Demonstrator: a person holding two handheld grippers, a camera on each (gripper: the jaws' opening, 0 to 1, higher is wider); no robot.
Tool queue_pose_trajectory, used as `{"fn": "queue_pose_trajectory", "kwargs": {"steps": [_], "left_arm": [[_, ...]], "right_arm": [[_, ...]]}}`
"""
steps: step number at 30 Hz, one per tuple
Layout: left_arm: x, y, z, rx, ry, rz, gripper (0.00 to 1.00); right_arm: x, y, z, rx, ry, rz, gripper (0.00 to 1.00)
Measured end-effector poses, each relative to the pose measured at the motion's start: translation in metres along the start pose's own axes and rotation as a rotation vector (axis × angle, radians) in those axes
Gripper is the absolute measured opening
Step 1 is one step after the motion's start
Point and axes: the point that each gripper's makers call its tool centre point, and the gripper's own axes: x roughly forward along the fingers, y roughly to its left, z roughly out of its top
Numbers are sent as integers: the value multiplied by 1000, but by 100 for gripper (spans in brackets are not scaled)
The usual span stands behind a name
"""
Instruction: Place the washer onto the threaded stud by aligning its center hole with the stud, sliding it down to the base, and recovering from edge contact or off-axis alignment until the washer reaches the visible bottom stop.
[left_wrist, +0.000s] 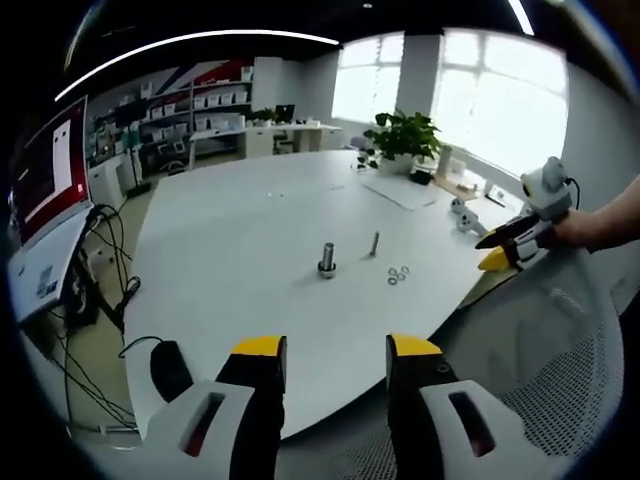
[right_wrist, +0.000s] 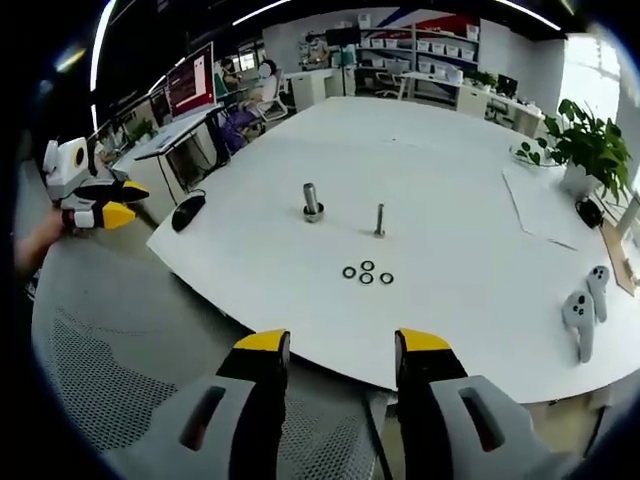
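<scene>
Three small dark washers (right_wrist: 366, 272) lie flat in a cluster on the white table (right_wrist: 450, 150); they are also in the left gripper view (left_wrist: 398, 273). Beyond them stand a thick metal stud on a round base (right_wrist: 312, 203) (left_wrist: 327, 259) and a thin upright threaded stud (right_wrist: 380, 219) (left_wrist: 375, 243). My right gripper (right_wrist: 342, 345) hangs open off the table's near edge, holding nothing. My left gripper (left_wrist: 337, 350) is open too, over another edge. Each gripper shows in the other's view, held by a hand: the right (left_wrist: 488, 250), the left (right_wrist: 133, 200).
A mesh chair back (right_wrist: 110, 380) sits below the right gripper. On the table are a black mouse (right_wrist: 187, 210), two white controllers (right_wrist: 585, 310), a sheet of paper (right_wrist: 545, 205) and a potted plant (right_wrist: 585, 145). Monitors (left_wrist: 50, 170) and cables (left_wrist: 100, 300) stand beside the table.
</scene>
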Motion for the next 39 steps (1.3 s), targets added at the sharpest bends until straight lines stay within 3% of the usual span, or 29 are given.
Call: {"fn": "queue_pose_trajectory", "kwargs": {"steps": [10, 15, 24, 28, 35, 39], "left_arm": [[0, -6, -3, 9, 9, -25, 38], [0, -5, -4, 4, 16, -21, 38], [1, -5, -5, 21, 24, -21, 37], [1, -4, -5, 22, 26, -17, 36], [1, 0, -6, 13, 35, -2, 33], [1, 1, -7, 14, 40, 1, 33]], "right_arm": [[4, -10, 7, -35, 19, 12, 47], [12, -14, 19, -76, 21, 20, 47], [49, -19, 43, -99, 31, 31, 47], [70, -20, 54, -150, 34, 43, 46], [99, -22, 54, -216, 78, 35, 44], [114, -24, 41, -295, 147, 40, 42]]}}
